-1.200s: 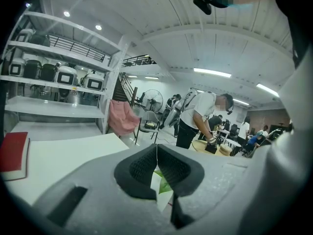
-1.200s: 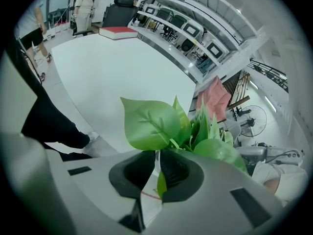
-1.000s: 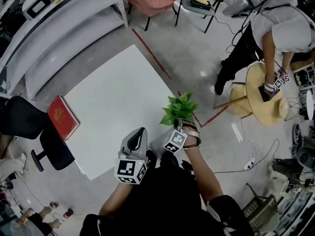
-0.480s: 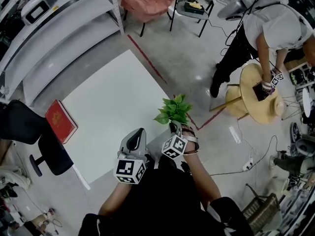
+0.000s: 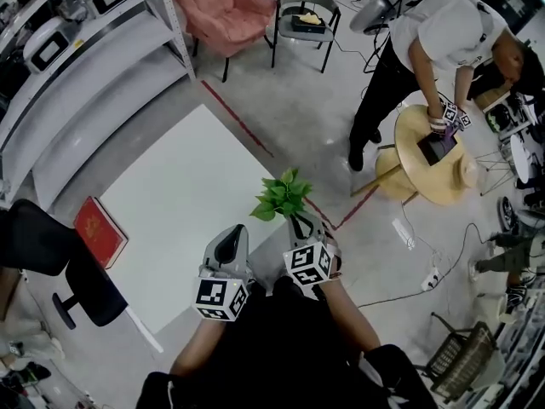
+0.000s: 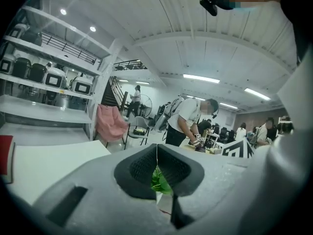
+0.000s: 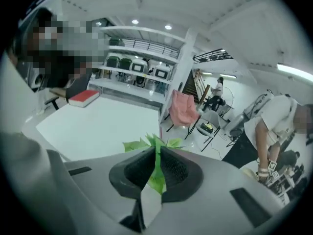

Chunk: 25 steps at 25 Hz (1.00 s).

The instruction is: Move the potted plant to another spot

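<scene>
The potted plant (image 5: 280, 196) is a small bunch of green leaves, held up over the near right corner of the white table (image 5: 170, 211). My right gripper (image 5: 301, 223) is shut on the potted plant just below the leaves. In the right gripper view, leaves (image 7: 155, 146) stick out between the closed jaws of that gripper (image 7: 156, 168), with a strip of white pot (image 7: 151, 205) beneath. My left gripper (image 5: 231, 240) hovers beside it over the table's near edge. It is shut with nothing in it (image 6: 156, 161).
A red book (image 5: 100, 231) lies at the table's left corner, next to a black chair (image 5: 47, 254). Grey shelves (image 5: 77, 58) run along the far left. A person (image 5: 426, 32) bends over a round wooden table (image 5: 436, 158) at the right. Cables (image 5: 426, 271) lie on the floor.
The right gripper has carried the plant leftward, from over the floor beside the table to the table's near right corner. The left gripper has stayed shut and close by.
</scene>
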Each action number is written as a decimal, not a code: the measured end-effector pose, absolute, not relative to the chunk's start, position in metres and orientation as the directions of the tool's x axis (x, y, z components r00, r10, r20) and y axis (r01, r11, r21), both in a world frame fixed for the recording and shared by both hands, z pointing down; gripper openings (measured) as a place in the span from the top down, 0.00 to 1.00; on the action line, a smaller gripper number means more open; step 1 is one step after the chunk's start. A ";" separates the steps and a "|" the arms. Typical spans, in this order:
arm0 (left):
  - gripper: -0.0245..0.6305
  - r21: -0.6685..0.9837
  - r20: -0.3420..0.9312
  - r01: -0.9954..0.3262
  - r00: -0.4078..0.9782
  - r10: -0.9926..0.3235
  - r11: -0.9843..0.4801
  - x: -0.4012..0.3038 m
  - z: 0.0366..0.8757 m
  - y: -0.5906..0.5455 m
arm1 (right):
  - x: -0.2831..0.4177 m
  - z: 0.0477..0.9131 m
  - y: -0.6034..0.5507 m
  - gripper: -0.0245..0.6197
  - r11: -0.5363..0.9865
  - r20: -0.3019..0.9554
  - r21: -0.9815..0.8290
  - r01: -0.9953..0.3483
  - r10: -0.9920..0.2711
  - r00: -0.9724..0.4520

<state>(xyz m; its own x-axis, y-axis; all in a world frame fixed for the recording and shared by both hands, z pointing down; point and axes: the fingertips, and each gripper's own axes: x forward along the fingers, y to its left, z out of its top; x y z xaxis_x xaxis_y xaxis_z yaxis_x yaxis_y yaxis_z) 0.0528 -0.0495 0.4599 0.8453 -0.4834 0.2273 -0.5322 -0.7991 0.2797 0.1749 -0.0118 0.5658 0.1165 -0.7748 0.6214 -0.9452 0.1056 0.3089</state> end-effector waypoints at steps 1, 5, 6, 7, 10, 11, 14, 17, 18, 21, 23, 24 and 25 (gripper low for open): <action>0.93 0.280 0.223 -0.528 0.848 -0.480 -0.802 0.055 0.457 -0.047 | 0.178 0.556 -0.009 0.94 0.074 0.602 0.286 -0.955 -0.790 0.119; 0.93 0.278 0.211 -0.514 0.857 -0.470 -0.811 0.061 0.448 -0.040 | 0.190 0.525 0.002 0.94 -0.038 0.529 0.172 -0.984 -0.839 0.125; 0.93 0.278 0.204 -0.512 0.858 -0.471 -0.813 0.062 0.446 -0.038 | 0.192 0.519 0.005 0.94 -0.064 0.511 0.139 -0.988 -0.850 0.127; 0.93 0.278 0.194 -0.514 0.858 -0.476 -0.812 0.063 0.443 -0.037 | 0.194 0.512 0.009 0.94 -0.088 0.491 0.109 -0.990 -0.861 0.131; 0.93 0.277 0.163 -0.522 0.853 -0.496 -0.807 0.064 0.434 -0.032 | 0.200 0.492 0.022 0.94 -0.147 0.429 0.039 -0.988 -0.891 0.149; 0.93 0.274 0.161 -0.519 0.855 -0.494 -0.809 0.065 0.433 -0.030 | 0.201 0.484 0.026 0.94 -0.160 0.408 0.018 -0.987 -0.900 0.153; 0.93 0.270 0.163 -0.510 0.860 -0.484 -0.817 0.070 0.432 -0.023 | 0.198 0.463 0.038 0.94 -0.184 0.342 -0.050 -0.982 -0.927 0.156; 0.93 0.262 0.157 -0.509 0.861 -0.484 -0.820 0.073 0.431 -0.017 | 0.193 0.451 0.052 0.94 -0.196 0.297 -0.109 -0.975 -0.942 0.156; 0.93 0.262 0.157 -0.514 0.858 -0.489 -0.817 0.073 0.430 -0.014 | 0.192 0.449 0.057 0.94 -0.198 0.287 -0.122 -0.973 -0.945 0.156; 0.93 0.254 0.160 -0.524 0.852 -0.499 -0.813 0.074 0.430 -0.009 | 0.190 0.445 0.067 0.94 -0.203 0.270 -0.143 -0.969 -0.950 0.159; 0.93 0.247 0.162 -0.516 0.856 -0.490 -0.820 0.077 0.433 -0.007 | 0.190 0.448 0.069 0.94 -0.195 0.267 -0.156 -0.968 -0.952 0.149; 0.93 0.248 0.165 -0.514 0.858 -0.487 -0.821 0.079 0.434 -0.005 | 0.189 0.450 0.069 0.94 -0.189 0.269 -0.165 -0.968 -0.953 0.140; 0.93 0.250 0.167 -0.513 0.858 -0.485 -0.821 0.080 0.436 -0.004 | 0.189 0.452 0.070 0.94 -0.183 0.271 -0.173 -0.968 -0.953 0.132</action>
